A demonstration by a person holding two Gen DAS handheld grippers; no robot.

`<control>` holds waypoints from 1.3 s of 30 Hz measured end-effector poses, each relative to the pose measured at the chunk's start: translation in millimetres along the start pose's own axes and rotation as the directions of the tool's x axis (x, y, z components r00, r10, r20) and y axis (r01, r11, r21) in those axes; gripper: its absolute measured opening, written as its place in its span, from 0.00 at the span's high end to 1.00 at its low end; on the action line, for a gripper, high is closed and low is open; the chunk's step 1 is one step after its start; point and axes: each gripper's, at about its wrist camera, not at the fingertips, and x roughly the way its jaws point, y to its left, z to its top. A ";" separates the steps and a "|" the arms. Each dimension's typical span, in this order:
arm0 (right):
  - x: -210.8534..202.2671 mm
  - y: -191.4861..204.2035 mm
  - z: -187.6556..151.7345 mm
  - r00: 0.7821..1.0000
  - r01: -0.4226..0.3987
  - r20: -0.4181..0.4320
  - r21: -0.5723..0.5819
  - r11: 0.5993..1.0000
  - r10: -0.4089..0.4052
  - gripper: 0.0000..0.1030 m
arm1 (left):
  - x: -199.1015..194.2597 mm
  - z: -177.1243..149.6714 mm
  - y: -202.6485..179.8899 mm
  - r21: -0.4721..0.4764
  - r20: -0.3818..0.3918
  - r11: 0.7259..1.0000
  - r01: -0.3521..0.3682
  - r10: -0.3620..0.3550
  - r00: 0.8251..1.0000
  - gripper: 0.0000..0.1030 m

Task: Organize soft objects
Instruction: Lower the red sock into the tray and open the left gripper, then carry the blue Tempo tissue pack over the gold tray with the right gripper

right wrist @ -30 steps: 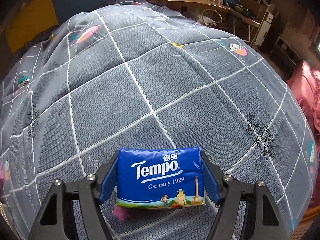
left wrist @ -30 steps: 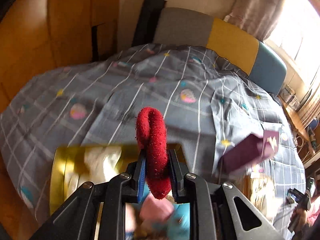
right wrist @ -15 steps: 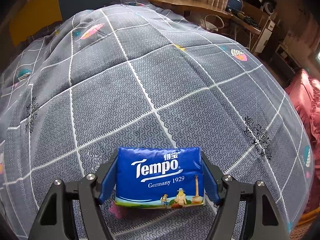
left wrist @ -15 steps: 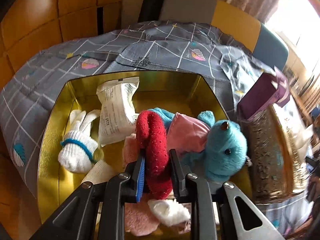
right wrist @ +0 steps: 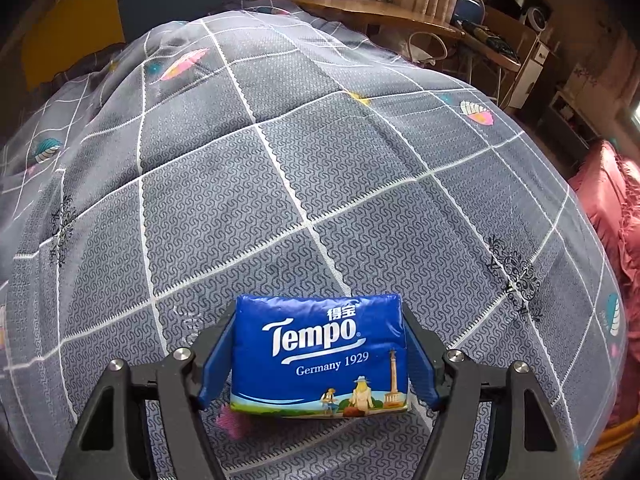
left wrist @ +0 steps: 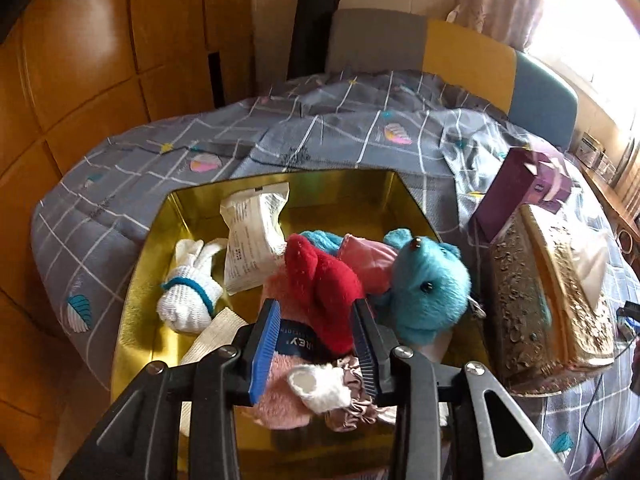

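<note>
My left gripper (left wrist: 316, 312) is open over the gold tin (left wrist: 352, 184). The red fuzzy sock (left wrist: 320, 276) lies loose between its fingers, on a pink fuzzy sock (left wrist: 280, 392). In the tin also lie a teal plush bear (left wrist: 428, 284), a white rolled sock with a blue band (left wrist: 188, 292) and a white packet (left wrist: 252, 240). My right gripper (right wrist: 320, 356) is shut on a blue Tempo tissue pack (right wrist: 320, 356), held just above the grey checked bedspread (right wrist: 300, 160).
An ornate gold tissue box (left wrist: 548, 300) stands right of the tin, with a purple box (left wrist: 520, 192) behind it. Wooden panels line the left wall. A desk (right wrist: 400, 16) with clutter stands beyond the bed, and pink fabric (right wrist: 616, 216) lies at its right edge.
My left gripper has swung down over the gold tin, opened and let the red sock go onto the pile. My right gripper has barely moved, still holding the tissue pack.
</note>
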 end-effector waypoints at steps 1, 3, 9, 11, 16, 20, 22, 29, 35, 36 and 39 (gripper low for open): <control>0.7 0.2 0.5 1.000 0.003 0.002 -0.004 1.000 -0.003 0.29 | -3.1 -1.2 -0.9 0.007 0.006 1.000 -0.001 0.001 1.000 0.65; 0.7 0.8 0.4 1.000 0.007 0.006 -0.007 1.000 -0.007 0.29 | -10.6 -3.9 -3.7 0.026 0.020 1.000 -0.001 0.000 1.000 0.65; -0.6 2.4 -0.2 1.000 0.011 0.015 -0.015 1.000 -0.011 0.29 | -25.6 -11.6 -10.2 0.059 0.039 0.998 0.011 -0.013 0.999 0.65; -0.8 2.8 -0.1 1.000 0.012 0.017 -0.017 1.000 -0.011 0.29 | -29.3 -14.5 -13.0 0.073 0.045 0.997 0.005 -0.008 0.999 0.65; -0.4 3.6 1.6 1.000 0.010 0.025 -0.025 1.000 -0.009 0.29 | -34.4 -21.9 -19.0 0.100 0.039 0.995 0.018 -0.022 0.999 0.64; -0.5 4.0 2.9 1.000 0.007 0.030 -0.031 1.000 -0.006 0.29 | -39.1 -27.2 -25.6 0.130 0.040 0.991 0.028 -0.033 0.999 0.64; -0.5 4.7 3.1 0.999 0.002 0.033 -0.033 0.999 0.000 0.29 | -41.4 -28.8 -29.7 0.146 0.042 0.989 0.035 -0.042 0.998 0.64; -5.0 11.6 4.6 0.997 -0.050 0.056 -0.056 0.997 0.053 0.29 | -48.5 -34.6 -47.0 0.220 0.045 0.973 0.070 -0.082 0.996 0.64; -4.3 24.2 1.5 0.996 -0.060 0.054 -0.102 0.993 0.066 0.29 | -47.8 -40.8 -55.4 0.250 0.032 0.963 0.096 -0.107 0.994 0.64; -3.3 24.3 1.2 0.997 -0.059 0.049 -0.100 0.993 0.065 0.29 | -47.3 -42.2 -57.0 0.258 0.027 0.961 0.097 -0.108 0.994 0.65; -2.7 23.3 0.5 0.997 -0.059 0.047 -0.098 0.993 0.064 0.29 | -47.0 -45.0 -60.2 0.266 0.020 0.958 0.106 -0.115 0.993 0.65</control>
